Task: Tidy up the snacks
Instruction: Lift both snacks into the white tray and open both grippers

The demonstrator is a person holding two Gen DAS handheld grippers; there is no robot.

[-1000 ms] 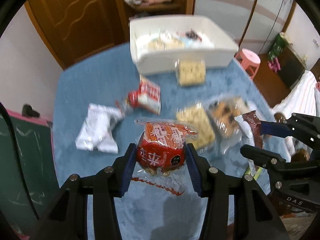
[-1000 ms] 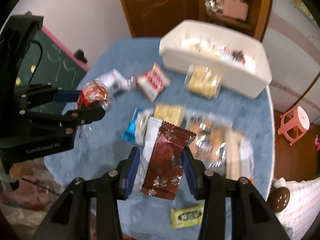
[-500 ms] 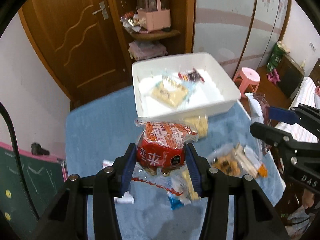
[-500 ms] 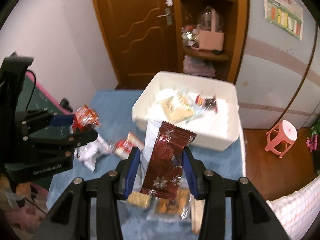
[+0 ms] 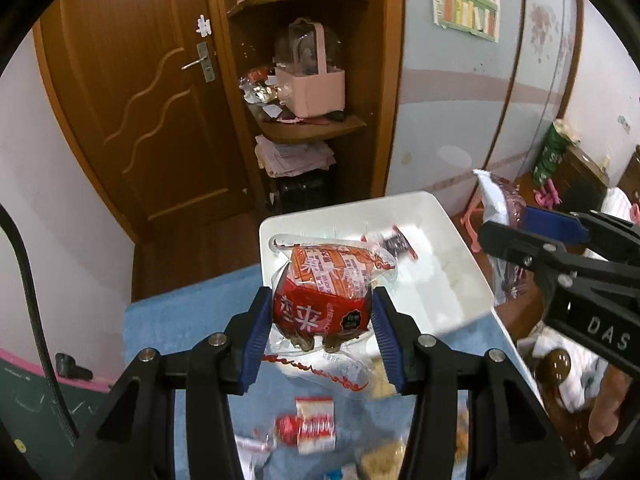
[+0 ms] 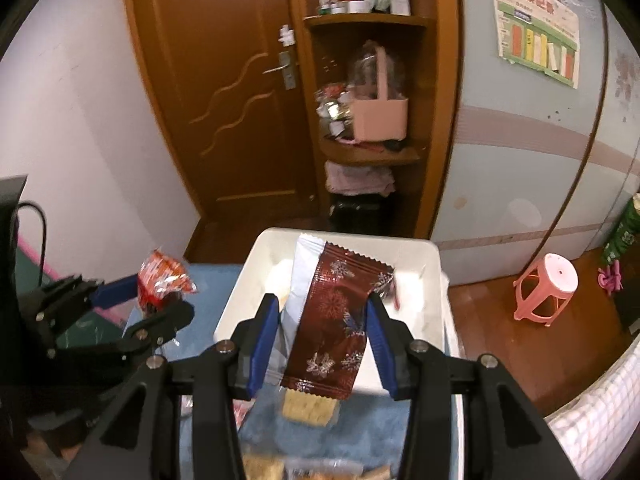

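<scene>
My left gripper (image 5: 318, 328) is shut on a red and orange snack bag (image 5: 324, 292) and holds it in the air in front of the white bin (image 5: 448, 220). My right gripper (image 6: 322, 332) is shut on a dark red snowflake-print wrapper (image 6: 336, 320) with a pale packet behind it, held over the near part of the white bin (image 6: 424, 248). The bin holds a few packets, among them a small dark one (image 5: 394, 242). In the left wrist view the right gripper (image 5: 520, 232) is at the right; in the right wrist view the left gripper (image 6: 160, 292) is at the left.
The blue cloth-covered table (image 5: 176, 320) carries several loose snacks below the grippers, among them a red and white packet (image 5: 310, 426) and cracker packs (image 6: 308, 404). Behind the bin stand a wooden door (image 5: 140, 112) and corner shelves (image 5: 316, 128). A pink stool (image 6: 548, 284) stands on the floor at right.
Both grippers have risen and moved forward toward the white bin with their snacks still held. The loose snacks on the table have dropped low in both views.
</scene>
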